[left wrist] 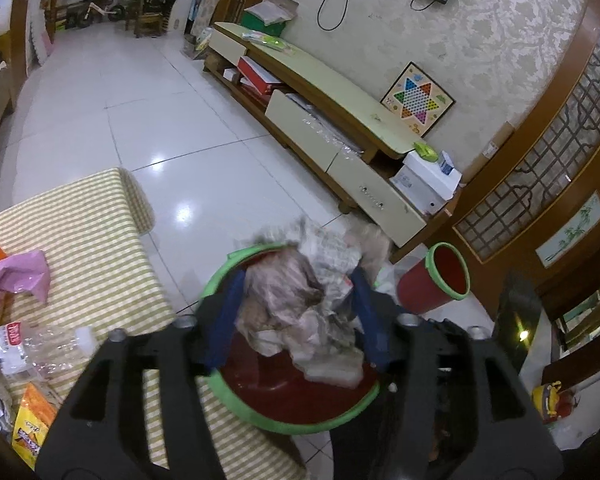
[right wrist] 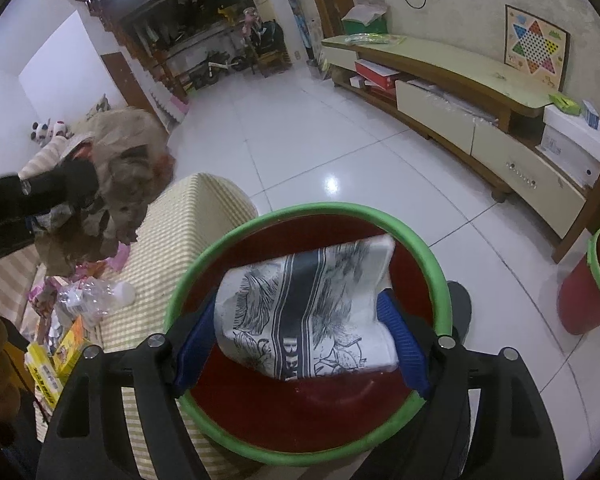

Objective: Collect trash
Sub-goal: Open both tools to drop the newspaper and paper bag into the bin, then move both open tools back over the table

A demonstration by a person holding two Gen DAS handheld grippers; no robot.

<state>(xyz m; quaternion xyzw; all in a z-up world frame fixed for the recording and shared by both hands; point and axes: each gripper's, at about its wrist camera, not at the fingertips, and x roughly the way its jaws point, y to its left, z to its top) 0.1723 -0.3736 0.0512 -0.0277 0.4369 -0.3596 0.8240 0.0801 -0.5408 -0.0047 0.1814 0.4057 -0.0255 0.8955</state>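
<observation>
My left gripper (left wrist: 300, 280) is shut on a crumpled wad of brown and printed paper (left wrist: 296, 292), held above a red bin with a green rim (left wrist: 320, 426). My right gripper (right wrist: 306, 308) is shut on a white printed carton with a dark stripe (right wrist: 308, 308), held over the same red bin (right wrist: 416, 236). The right wrist view also shows the left gripper (right wrist: 72, 184) with its crumpled paper wad (right wrist: 124, 168) at the left. More trash lies on the striped table (left wrist: 96, 240): a pink bag (left wrist: 16, 276), a clear plastic bottle (left wrist: 32, 350), orange packets (left wrist: 30, 420).
A second red bin with a green rim (left wrist: 436, 280) stands on the white tiled floor (left wrist: 140, 120) to the right. A long low TV cabinet (left wrist: 332, 92) runs along the wall, with white boxes (left wrist: 428, 178) at its end. A wooden partition (left wrist: 540, 184) stands at the right.
</observation>
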